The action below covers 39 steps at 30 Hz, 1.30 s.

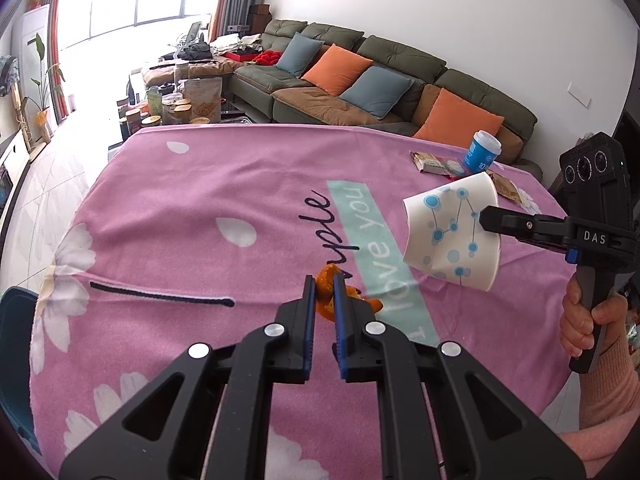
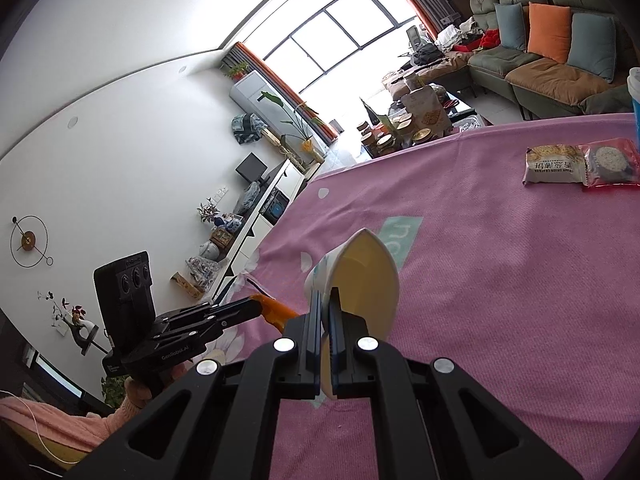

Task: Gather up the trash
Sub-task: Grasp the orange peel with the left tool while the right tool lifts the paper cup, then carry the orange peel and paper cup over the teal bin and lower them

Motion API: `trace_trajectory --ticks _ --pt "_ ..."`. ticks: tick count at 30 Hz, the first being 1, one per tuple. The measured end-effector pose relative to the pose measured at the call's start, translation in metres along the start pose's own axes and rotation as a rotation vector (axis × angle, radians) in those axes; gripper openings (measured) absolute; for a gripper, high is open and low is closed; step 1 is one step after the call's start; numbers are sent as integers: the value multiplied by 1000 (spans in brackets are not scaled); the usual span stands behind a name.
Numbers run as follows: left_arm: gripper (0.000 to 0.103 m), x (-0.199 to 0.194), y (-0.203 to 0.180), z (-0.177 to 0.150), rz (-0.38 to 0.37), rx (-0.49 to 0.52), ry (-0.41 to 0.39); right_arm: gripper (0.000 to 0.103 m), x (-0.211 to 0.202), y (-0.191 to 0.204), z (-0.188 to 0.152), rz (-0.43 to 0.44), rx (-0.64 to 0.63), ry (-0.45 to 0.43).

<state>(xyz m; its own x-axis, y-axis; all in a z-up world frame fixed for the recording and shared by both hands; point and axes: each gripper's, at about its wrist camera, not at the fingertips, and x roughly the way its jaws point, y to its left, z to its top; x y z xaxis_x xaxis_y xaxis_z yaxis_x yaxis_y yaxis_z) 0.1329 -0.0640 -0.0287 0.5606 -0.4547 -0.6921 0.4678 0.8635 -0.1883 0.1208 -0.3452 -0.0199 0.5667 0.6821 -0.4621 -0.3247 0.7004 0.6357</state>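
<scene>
My left gripper [image 1: 323, 280] is shut on an orange peel [image 1: 325, 280] and holds it just above the pink tablecloth [image 1: 180, 208]. The peel also shows in the right wrist view [image 2: 276, 309], in the left gripper [image 2: 256, 304]. My right gripper [image 2: 326, 296] is shut on the rim of a squashed white paper cup with blue dots [image 2: 360, 276], held tilted above the cloth. In the left wrist view the cup [image 1: 452, 232] hangs at the right, pinched by the right gripper [image 1: 486, 216].
Snack wrappers [image 1: 436, 162] and a blue and white cup [image 1: 482, 152] lie at the table's far right; the wrappers also show in the right wrist view [image 2: 580, 164]. A sofa with cushions [image 1: 360, 76] stands behind the table. A dark blue bin edge [image 1: 16, 344] sits at the left.
</scene>
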Motion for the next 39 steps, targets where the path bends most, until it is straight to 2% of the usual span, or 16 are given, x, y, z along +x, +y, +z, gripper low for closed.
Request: trace_trajectory --ticks 17,39 --pt "9 -61 34 -33 78 -90 -61 3 43 37 -8 83 -14 41" --pt "9 -103 70 -55 175 -179 -102 3 102 72 -10 158 -57 124"
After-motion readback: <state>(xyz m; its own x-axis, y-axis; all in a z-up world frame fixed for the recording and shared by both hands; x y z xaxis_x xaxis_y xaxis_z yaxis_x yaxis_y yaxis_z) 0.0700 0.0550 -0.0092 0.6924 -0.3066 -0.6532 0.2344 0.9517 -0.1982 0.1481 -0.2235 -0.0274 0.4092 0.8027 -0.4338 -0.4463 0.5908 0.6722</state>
